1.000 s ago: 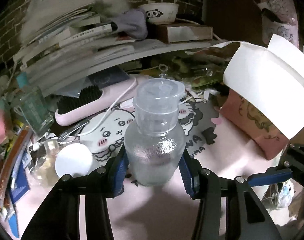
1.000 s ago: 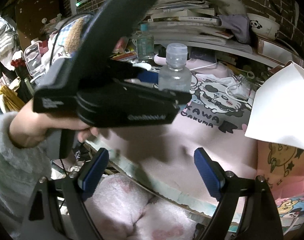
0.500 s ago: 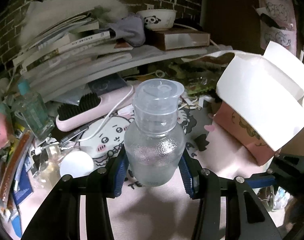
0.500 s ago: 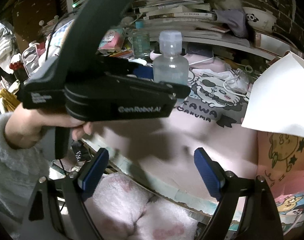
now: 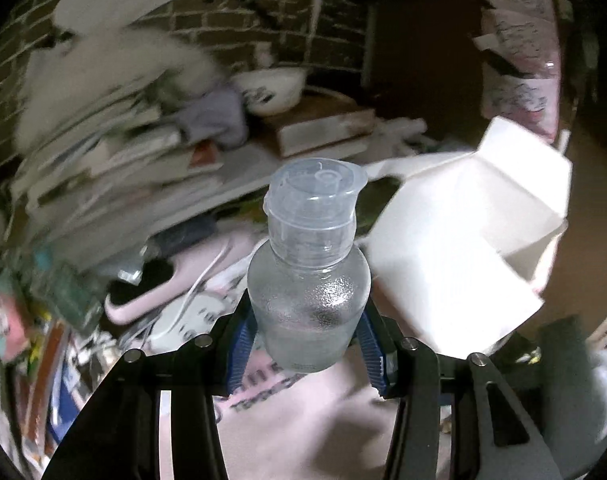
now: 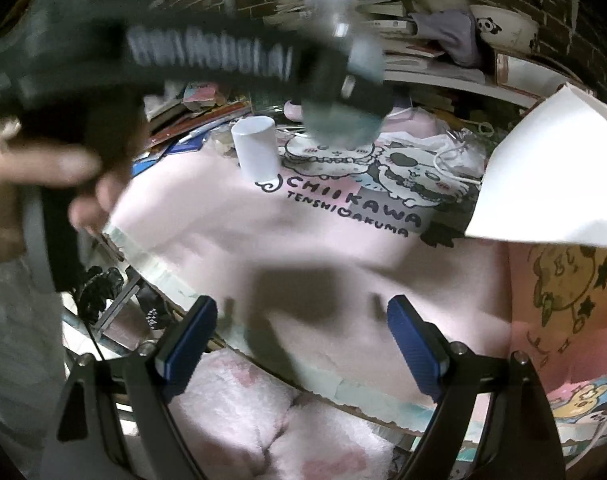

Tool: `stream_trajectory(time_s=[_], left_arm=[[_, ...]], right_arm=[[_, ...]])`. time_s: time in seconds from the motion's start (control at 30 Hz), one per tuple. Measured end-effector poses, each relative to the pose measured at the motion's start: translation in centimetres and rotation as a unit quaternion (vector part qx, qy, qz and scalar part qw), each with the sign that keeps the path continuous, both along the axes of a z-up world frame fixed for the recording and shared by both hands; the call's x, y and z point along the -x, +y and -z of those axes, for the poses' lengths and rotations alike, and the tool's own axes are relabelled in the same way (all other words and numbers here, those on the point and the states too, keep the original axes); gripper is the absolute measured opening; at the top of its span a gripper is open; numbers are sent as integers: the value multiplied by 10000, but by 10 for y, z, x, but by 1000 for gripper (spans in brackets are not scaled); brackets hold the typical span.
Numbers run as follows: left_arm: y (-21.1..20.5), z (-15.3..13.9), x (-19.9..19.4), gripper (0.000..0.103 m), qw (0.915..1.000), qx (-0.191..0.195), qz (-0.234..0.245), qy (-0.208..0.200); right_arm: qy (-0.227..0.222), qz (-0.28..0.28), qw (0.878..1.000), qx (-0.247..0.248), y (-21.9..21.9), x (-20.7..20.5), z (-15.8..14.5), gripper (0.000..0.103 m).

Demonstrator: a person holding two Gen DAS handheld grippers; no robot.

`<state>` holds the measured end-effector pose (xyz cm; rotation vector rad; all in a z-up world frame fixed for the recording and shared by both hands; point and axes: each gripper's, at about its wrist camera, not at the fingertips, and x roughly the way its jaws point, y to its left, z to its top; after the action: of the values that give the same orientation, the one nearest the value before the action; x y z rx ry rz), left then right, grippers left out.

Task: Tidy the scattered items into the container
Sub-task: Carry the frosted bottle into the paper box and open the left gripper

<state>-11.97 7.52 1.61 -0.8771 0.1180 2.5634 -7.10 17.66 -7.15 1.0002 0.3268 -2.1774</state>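
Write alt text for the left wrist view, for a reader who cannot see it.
The left gripper clamps a clear frosted bottle with a flip cap between blue pads, lifted above a pink printed mat. Right of it gapes a white-flapped box; blurred books clutter the shelf behind.

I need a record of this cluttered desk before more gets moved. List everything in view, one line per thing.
bottle: one, clear frosted with clear cap, upright between the left jaws, off the mat
box: one, white flaps over pink cartoon sides, right of the mat
cup: one, white, standing on the mat's far left part
mat: one, pink with cartoon print, covers the desk
bowl: one, white with panda, on the shelf
books: a blurred pile, pale, far left shelf
hairbrush: one, pink with dark bristles, far side of mat
left gripper: black, blue pads, shut on the bottle
right gripper: black, blue pads, jaws wide, nothing between
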Motion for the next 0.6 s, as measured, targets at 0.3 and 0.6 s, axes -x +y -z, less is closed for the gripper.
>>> stream_trajectory(time_s=[0.3,0.6], left_arm=[[62,-56,0,43,9948,-112,1005,107],[150,-64,22,43,9759,159,2084,-633]], right_arm=[[-157,186,9996,157,10,6,7,85],[-162,160,9996,192,12,-4,10,86]])
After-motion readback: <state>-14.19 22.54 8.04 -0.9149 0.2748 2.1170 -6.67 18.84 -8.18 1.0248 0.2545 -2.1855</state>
